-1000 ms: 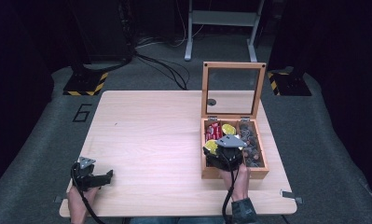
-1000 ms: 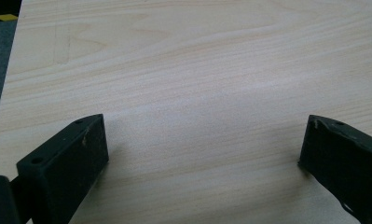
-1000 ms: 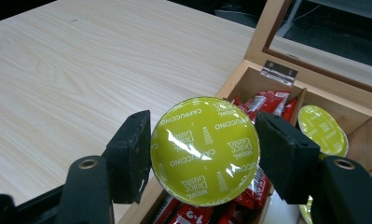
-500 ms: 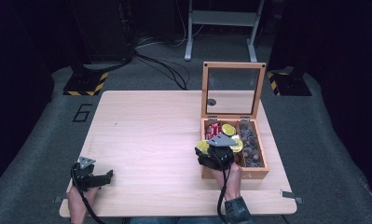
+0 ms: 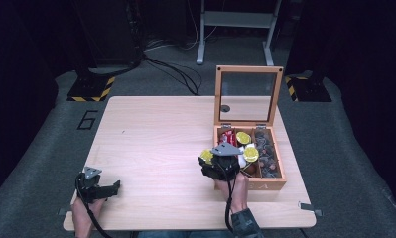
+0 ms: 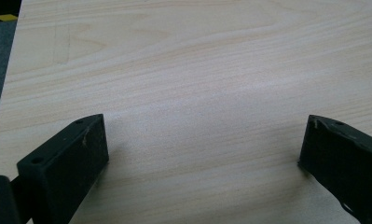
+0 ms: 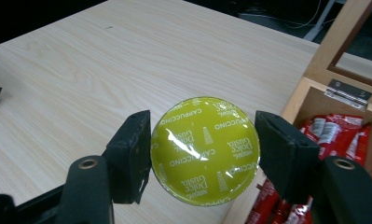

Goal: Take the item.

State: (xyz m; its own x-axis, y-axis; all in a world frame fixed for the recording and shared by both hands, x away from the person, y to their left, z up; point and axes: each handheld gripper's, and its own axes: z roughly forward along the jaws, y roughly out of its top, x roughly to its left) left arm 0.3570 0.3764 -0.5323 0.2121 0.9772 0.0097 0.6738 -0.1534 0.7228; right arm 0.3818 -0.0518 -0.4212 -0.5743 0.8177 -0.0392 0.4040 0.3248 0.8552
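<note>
Pale wood grain runs across the table, the biggest thing in the high view, with dark floor all round it. At its far right stands a wooden box whose glass-paned lid is propped upright on its hinges; the compartments hold red sachets, yellow-topped coffee capsules and dark brown pods. A person's right hand comes in from the near edge, just in front of the box's left corner, and carries the right gripper, which sits over the bare table just beside the box's left wall. Its two black jaws are pressed against opposite edges of a yellow-green Dolce Gusto cappuccino capsule, pinching it with the foil lid facing the camera; the capsule is clear of the box and held above the tabletop, the red sachets showing behind it in the right gripper view. Well apart, at the near left corner of the table, the left hand rests with the left gripper, whose jaws stand spread wide over bare wood with nothing between them.
</note>
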